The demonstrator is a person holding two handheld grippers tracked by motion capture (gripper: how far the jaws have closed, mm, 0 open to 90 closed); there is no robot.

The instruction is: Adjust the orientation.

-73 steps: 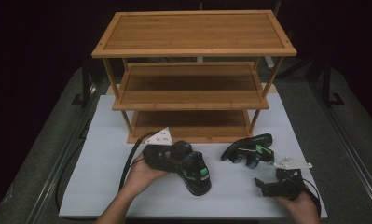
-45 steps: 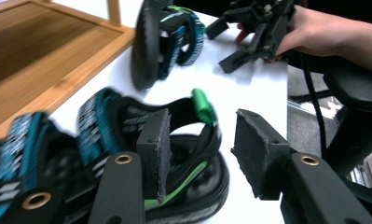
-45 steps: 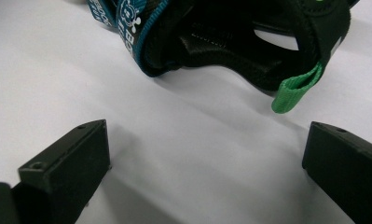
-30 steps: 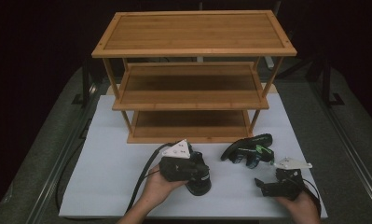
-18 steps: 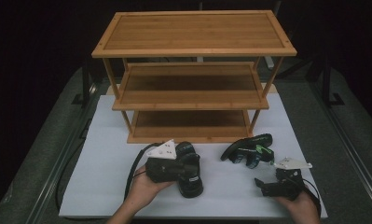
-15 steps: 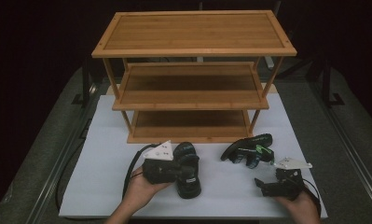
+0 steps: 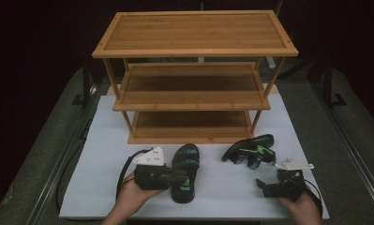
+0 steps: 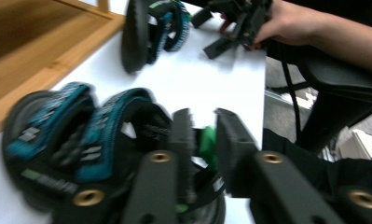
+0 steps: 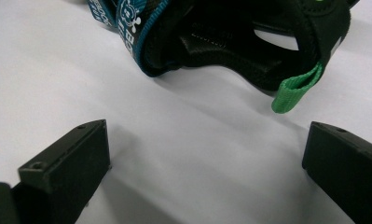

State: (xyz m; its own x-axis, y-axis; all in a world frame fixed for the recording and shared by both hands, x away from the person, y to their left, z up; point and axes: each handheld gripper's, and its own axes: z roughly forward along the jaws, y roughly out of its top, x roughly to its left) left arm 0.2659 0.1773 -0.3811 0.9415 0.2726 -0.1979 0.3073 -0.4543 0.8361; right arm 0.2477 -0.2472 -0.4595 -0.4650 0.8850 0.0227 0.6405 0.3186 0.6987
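A black sandal with teal straps (image 7: 185, 161) (image 8: 81, 135) lies flat on the white table (image 7: 105, 140), toe toward the bamboo shoe rack (image 7: 194, 33). My left gripper (image 7: 177, 176) (image 8: 204, 126) points at its heel from the left. Its jaws have just been opening and stand slightly apart, with the sandal's green heel loop (image 8: 207, 140) between them. The matching sandal (image 7: 248, 150) (image 9: 230, 42) lies on its side to the right. Just in front of it my right gripper (image 7: 262, 185) (image 9: 207, 158) rests open, nothing between its jaws.
The rack has three bare shelves and stands at the back of the table. Dark floor and metal rails (image 7: 58, 168) flank the table. A black cable (image 7: 123, 168) loops from the left gripper. The other hand (image 8: 291, 23) holds the right gripper.
The left hand has carried its sandal to the left and the sandal now lies flat on the table. The left jaws have parted a little. The right gripper has kept still.
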